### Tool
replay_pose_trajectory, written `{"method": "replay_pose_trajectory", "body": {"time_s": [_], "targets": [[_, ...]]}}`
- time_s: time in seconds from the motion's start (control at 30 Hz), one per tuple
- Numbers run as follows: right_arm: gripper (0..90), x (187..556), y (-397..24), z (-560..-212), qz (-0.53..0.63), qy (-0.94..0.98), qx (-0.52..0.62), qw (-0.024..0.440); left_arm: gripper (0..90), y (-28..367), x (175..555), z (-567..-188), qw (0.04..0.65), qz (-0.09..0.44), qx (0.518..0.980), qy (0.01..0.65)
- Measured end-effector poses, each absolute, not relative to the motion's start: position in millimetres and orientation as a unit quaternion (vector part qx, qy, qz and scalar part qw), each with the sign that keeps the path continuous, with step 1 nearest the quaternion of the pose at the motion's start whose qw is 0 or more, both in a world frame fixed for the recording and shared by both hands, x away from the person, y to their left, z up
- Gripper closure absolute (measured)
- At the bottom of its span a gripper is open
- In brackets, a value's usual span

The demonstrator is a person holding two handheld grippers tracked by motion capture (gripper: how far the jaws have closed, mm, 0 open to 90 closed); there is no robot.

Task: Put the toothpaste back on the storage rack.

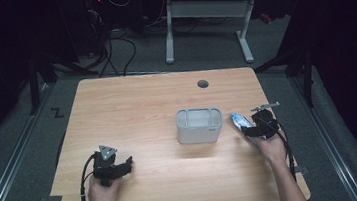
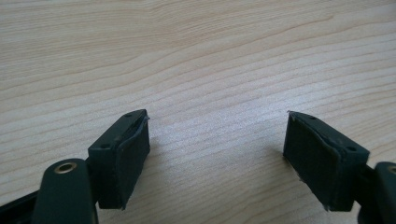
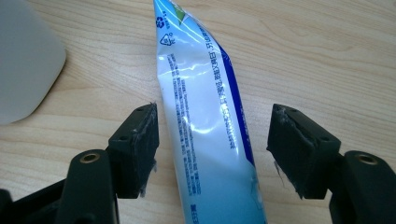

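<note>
High view: the tabletop (image 1: 132, 105) is carrying a grey bin (image 1: 199, 125), with a blue-white tube (image 1: 240, 120) lying at its 3 o'clock, beside the right gripper (image 1: 255, 123); the left gripper (image 1: 115, 166) is sitting at 7 o'clock. Left gripper view: the jaws are standing wide over bare wood. Right gripper view: the jaws are standing wide around the tube (image 3: 205, 116), not touching it.

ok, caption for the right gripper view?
Right tool open around a white-and-blue tube lying on the wooden table, pads not touching it.

A pale wooden table (image 1: 132, 110) stands on grey carpet (image 1: 201, 53) in a dark room. Beyond it, a white-legged desk (image 1: 207, 9); cables (image 1: 111, 52) trail far left.
</note>
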State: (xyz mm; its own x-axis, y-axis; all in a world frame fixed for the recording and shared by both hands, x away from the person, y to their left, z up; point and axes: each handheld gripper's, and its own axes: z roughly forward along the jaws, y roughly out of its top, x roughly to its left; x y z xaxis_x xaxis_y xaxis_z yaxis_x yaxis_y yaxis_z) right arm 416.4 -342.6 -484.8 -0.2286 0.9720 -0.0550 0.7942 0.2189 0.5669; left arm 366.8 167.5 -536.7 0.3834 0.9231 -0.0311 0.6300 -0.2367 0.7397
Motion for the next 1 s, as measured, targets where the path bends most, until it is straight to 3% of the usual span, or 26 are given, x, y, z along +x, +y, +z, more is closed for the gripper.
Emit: {"method": "replay_pose_trajectory", "body": {"time_s": [0.63, 1.0], "targets": [[40.2, 442.0, -327.8, -502.1, 0.158, 0.781, 0.574, 0.189, 22.6, 169.3, 366.4, -536.6, 0.349, 0.21, 0.753, 0.518], [45.7, 443.9, -332.8, -500.7, 0.166, 0.779, 0.585, 0.154, 22.9, 169.1, 366.7, -536.7, 0.349, 0.21, 0.753, 0.517]]}}
